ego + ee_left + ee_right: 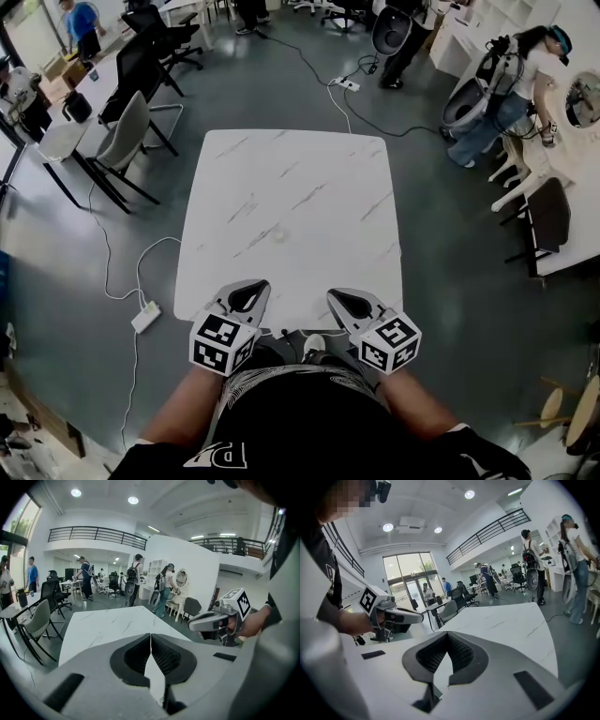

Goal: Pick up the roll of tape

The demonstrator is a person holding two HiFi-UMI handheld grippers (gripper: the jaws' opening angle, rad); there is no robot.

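From the head view, the roll of tape (278, 234) lies near the middle of the white marble table (309, 169). It is a small pale ring, probably light, stiff and a little slick, best pinched across its wall (its make is too faint to read), while the left gripper (249, 296) and right gripper (349, 302) hang over the table's near edge. In the left gripper view the jaws are pressed together on nothing and the tape cannot be picked out on the table; the right gripper view shows its jaws likewise together and empty, with no roll to be made out.
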